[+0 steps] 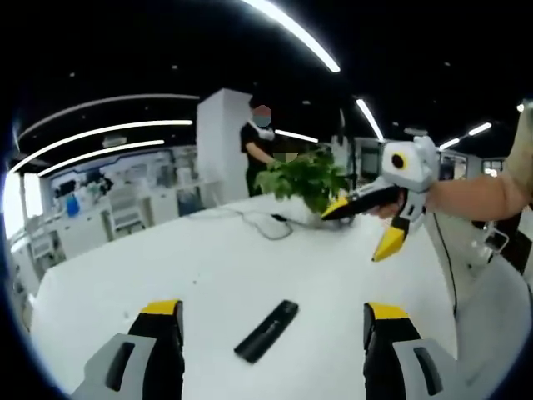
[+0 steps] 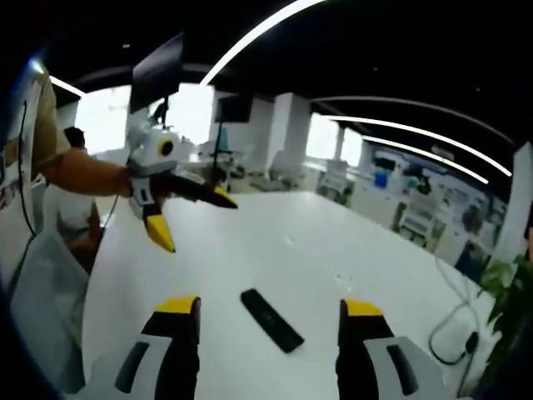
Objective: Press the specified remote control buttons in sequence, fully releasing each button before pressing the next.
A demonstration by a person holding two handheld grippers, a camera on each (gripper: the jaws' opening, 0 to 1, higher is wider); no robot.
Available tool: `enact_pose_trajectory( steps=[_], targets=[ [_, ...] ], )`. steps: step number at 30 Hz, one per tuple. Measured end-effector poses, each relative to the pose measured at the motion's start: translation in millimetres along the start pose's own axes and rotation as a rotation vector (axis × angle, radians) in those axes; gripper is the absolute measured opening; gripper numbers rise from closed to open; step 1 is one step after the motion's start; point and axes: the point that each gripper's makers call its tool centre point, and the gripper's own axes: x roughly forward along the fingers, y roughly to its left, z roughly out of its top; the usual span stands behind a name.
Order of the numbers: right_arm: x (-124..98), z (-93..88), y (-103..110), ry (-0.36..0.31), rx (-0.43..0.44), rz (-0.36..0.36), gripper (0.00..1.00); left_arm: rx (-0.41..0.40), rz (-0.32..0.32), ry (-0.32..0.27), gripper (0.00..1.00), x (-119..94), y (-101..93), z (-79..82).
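- In the left gripper view, the black remote lies flat on the white table, between and just ahead of the two yellow-tipped jaws of the left gripper, touching neither.
- The left gripper's jaws stand wide apart, holding nothing.
- Beyond the remote and to its right, the right gripper hangs above the table with its jaws spread, one reaching toward the potted plant, the other slanting down toward the table; a bare forearm comes in from the right edge behind it.
- A cable curls on the table beyond the remote, near the plant, and a person stands farther back.
- No writing on the remote can be read.
- In the right gripper view, the remote lies between the jaws of the right gripper, a little nearer the right-hand one, angled across the gap.
- These jaws are parted and empty.
- Up and left of the remote, the left gripper hovers over the table with jaws splayed, on an arm from the left.
- Plant leaves show at the right edge, well apart from the remote.
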Motion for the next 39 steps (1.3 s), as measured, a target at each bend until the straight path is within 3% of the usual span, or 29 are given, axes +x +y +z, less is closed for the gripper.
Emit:
enact_pose_trajectory(
  steps=[23,39],
  targets=[
    [25,-4.3,-22,0.025,-0.025,0.022,0.62,0.012,-0.016,0.043,0.91,23,16.0,-13.1],
    [44,-32.4,-24,0.149,-0.091,0.102,0.57,0.034,-0.047,0.121,0.91,36,24.0,-36.9]
  ],
)
